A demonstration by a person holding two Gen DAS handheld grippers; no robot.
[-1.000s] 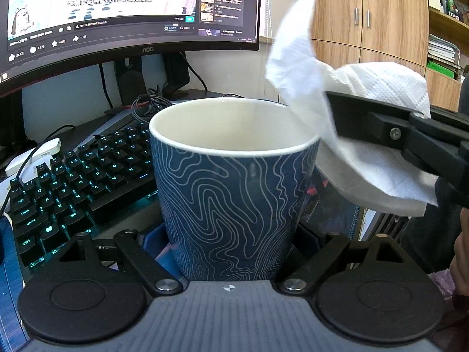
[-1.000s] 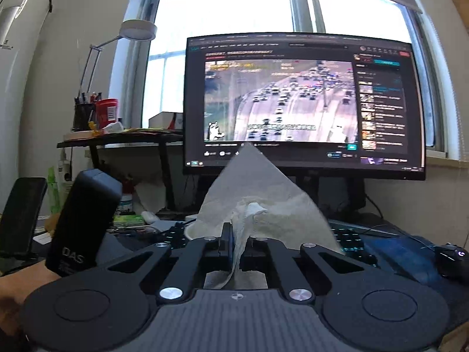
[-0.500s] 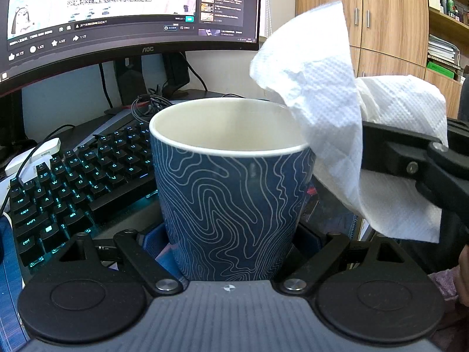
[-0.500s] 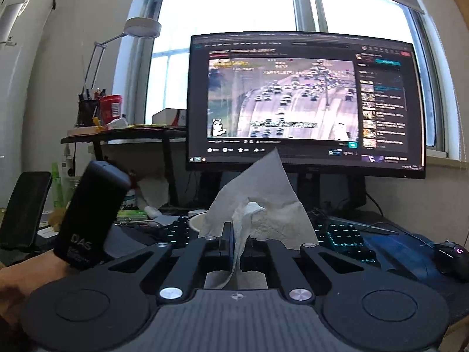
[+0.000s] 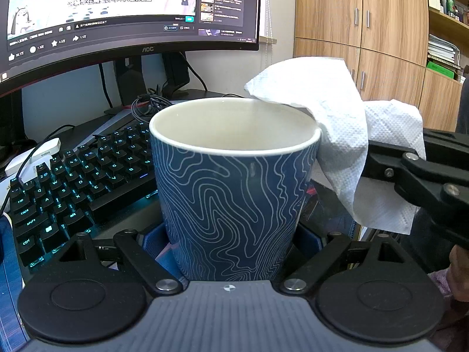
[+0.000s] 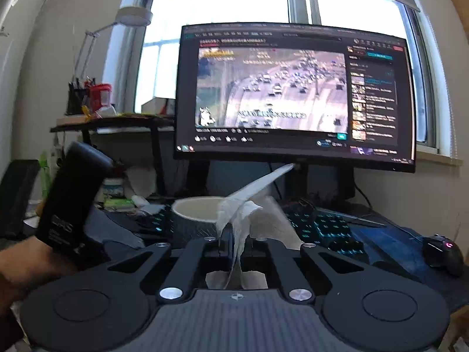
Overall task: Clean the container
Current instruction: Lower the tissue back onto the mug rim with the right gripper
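Observation:
A blue cup (image 5: pixel 234 193) with white wavy lines and a cream inside stands upright between my left gripper's (image 5: pixel 231 243) fingers, which are shut on its base. My right gripper (image 6: pixel 234 243) is shut on a white paper towel (image 6: pixel 243 214). In the left wrist view the paper towel (image 5: pixel 328 111) hangs from the right gripper (image 5: pixel 378 158) and drapes over the cup's right rim. In the right wrist view the cup (image 6: pixel 196 214) sits just ahead and left of the fingers.
A backlit black keyboard (image 5: pixel 73 179) lies left of the cup, under a large monitor (image 5: pixel 129 14). Wooden cabinets (image 5: pixel 363 29) stand at the right. A black mouse (image 6: pixel 442 252) lies far right on a blue mat. A desk lamp (image 6: pixel 132 17) and shelf stand at the left.
My right gripper has dropped and moved toward the cup. The towel, earlier held up above and beside the rim, now rests over the cup's right rim. The cup and left gripper stayed put.

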